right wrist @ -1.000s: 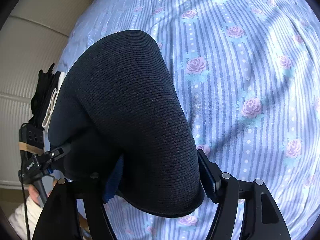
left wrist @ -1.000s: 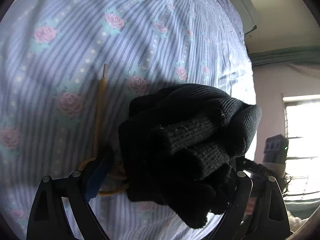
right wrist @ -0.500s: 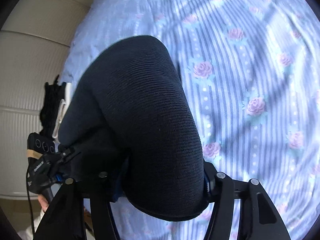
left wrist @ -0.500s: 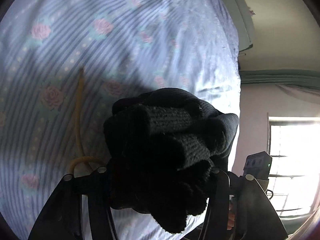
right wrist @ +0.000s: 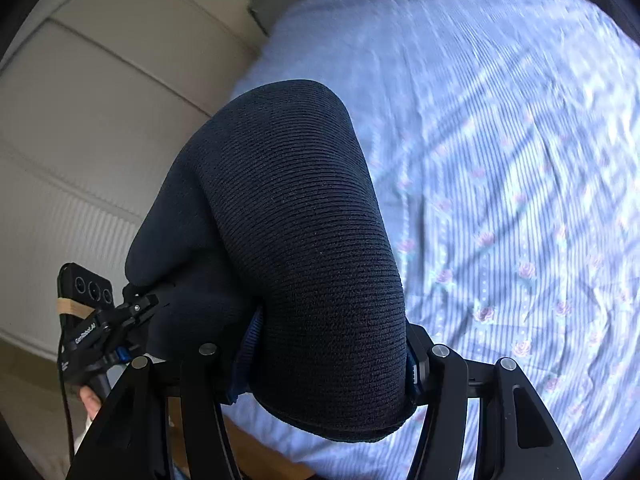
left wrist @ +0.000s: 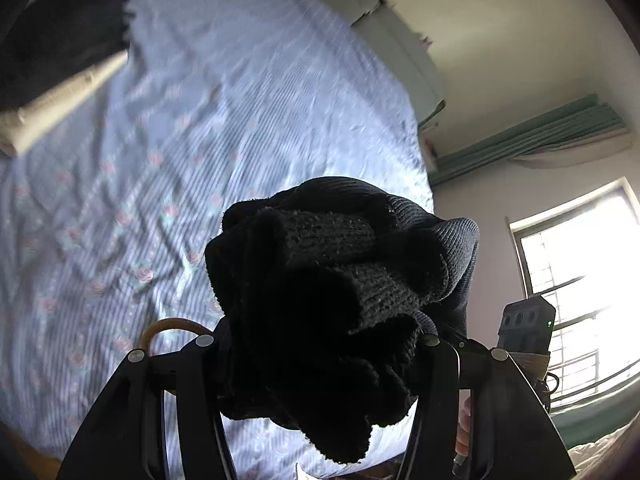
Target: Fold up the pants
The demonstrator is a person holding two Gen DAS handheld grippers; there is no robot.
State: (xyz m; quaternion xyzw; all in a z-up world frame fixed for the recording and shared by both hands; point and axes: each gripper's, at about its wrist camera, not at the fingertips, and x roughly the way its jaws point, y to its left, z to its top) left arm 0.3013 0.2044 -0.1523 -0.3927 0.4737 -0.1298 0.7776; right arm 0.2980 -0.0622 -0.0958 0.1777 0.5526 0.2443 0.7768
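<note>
Right, left wrist view: left gripper [left wrist: 320, 360] is clamped on a bunched wad of the black knit pants [left wrist: 332, 292]. Cloth fills the gap between the fingers and hangs in folds past them, held up off the bed [left wrist: 240, 120]. Bed has a blue striped sheet with pink roses, blurred here. Yellow cord [left wrist: 168, 326] loops just behind the left finger. Far corner of the bed holds a dark cloth pile [left wrist: 60, 40] beside a pale roll [left wrist: 60, 100]; can't tell what either is. Window [left wrist: 580, 280] sits at right, green curtain [left wrist: 540, 136] above it. Other rig's phone-like unit [left wrist: 524, 330] shows at the right edge.

Right wrist view: right gripper [right wrist: 328, 364] is closed on another part of the pants [right wrist: 288, 240]. Ribbed fabric bulges in a smooth dome out over the fingers, hiding the tips. A blue pad peeks out at each side of the cloth. Pants are in the air above the bed [right wrist: 500, 160], near its edge. Padded cream headboard [right wrist: 100, 120] is at left. Left rig's handle and camera block [right wrist: 88, 316] show low left, a bare fingertip under them.
</note>
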